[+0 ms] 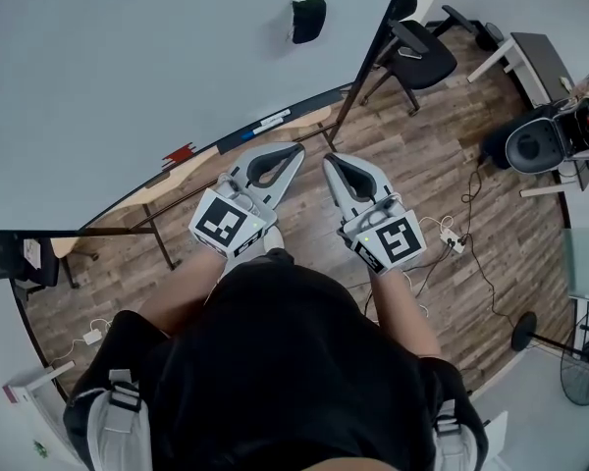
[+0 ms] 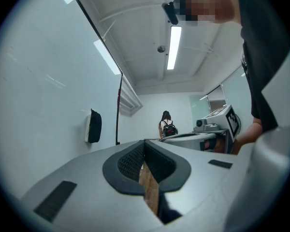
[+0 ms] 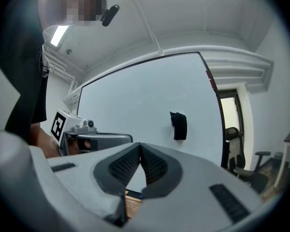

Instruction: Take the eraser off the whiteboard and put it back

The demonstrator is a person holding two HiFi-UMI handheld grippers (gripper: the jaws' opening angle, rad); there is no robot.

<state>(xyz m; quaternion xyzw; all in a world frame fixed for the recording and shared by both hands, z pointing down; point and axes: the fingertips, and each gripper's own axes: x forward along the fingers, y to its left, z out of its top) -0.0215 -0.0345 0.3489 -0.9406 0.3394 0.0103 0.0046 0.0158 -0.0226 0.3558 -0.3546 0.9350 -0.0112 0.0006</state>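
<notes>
A black eraser (image 1: pixel 307 19) sticks to the whiteboard (image 1: pixel 128 67), well above its tray. It also shows in the left gripper view, where the eraser (image 2: pixel 93 126) is ahead to the left, and in the right gripper view, where the eraser (image 3: pixel 178 125) is ahead to the right. My left gripper (image 1: pixel 293 151) and right gripper (image 1: pixel 329 160) are held side by side in front of the board, short of the eraser. Both are shut with nothing between the jaws. The left gripper (image 2: pixel 144 142) and right gripper (image 3: pixel 139 145) each have their tips meeting.
The board's tray (image 1: pixel 265 126) holds markers and a red item. An office chair (image 1: pixel 417 62) stands right of the board's black frame post (image 1: pixel 373 57). Cables and a power strip (image 1: pixel 452 241) lie on the wood floor. A fan (image 1: pixel 584 361) stands at the right. A person with a backpack (image 2: pixel 167 124) stands far off.
</notes>
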